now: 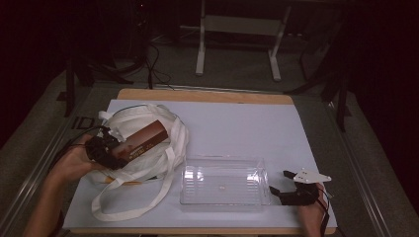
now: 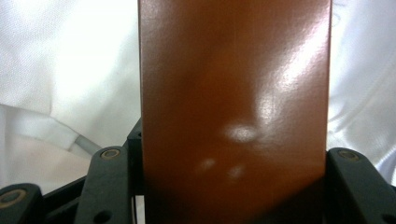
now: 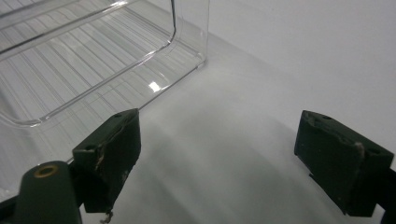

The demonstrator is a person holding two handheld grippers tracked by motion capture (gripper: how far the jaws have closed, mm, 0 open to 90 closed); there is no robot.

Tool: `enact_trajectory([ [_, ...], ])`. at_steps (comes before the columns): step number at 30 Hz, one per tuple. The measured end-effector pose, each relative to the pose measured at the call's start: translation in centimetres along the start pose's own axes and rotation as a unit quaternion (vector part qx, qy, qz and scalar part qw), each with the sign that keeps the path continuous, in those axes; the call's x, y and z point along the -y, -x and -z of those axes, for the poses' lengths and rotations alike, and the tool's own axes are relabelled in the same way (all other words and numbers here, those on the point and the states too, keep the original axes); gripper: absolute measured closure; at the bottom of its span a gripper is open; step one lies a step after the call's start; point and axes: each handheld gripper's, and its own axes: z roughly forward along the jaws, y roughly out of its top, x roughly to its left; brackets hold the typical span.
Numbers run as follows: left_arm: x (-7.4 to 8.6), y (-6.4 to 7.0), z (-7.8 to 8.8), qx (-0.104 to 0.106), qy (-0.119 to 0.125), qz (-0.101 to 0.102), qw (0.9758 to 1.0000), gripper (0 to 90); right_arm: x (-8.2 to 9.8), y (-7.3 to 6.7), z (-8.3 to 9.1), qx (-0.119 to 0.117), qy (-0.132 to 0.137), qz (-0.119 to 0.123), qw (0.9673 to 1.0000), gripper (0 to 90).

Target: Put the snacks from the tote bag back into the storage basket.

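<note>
Left gripper (image 1: pixel 114 153) pinches a brown box (image 1: pixel 143 139) over the white bag (image 1: pixel 170 148), left desk edge. Right gripper (image 1: pixel 282 183) jaws spread beside the clear tray (image 1: pixel 222 202).

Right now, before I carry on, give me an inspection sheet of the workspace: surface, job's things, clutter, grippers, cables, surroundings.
Surface: white sheet over a wooden board, lying flat.
Job's things: brown box held tilted above the white tote bag; clear plastic tray empty, right of the bag.
Clutter: nothing seen.
Grippers: left gripper shut on the brown box, jaws on both its sides in the left gripper view; right gripper open, holding nothing, resting beside the tray's right end.
Cables: black cable trails from the left gripper off the left edge; more cables on the floor behind.
Surroundings: dark room, white table frame beyond the board.
</note>
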Motion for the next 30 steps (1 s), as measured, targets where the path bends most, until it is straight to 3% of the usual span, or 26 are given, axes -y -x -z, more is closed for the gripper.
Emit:
enact_trajectory([
  [19,-0.1,1.3,2.5,0.008,0.032,-0.032,0.9990,43.7,0.0,0.0,0.0,0.001,0.000,0.000,1.0000,14.7],
  [30,-1.2,2.6,3.9,0.006,0.043,-0.066,0.9969,43.7,0.0,0.0,0.0,0.001,0.000,0.000,1.0000,14.7],
])
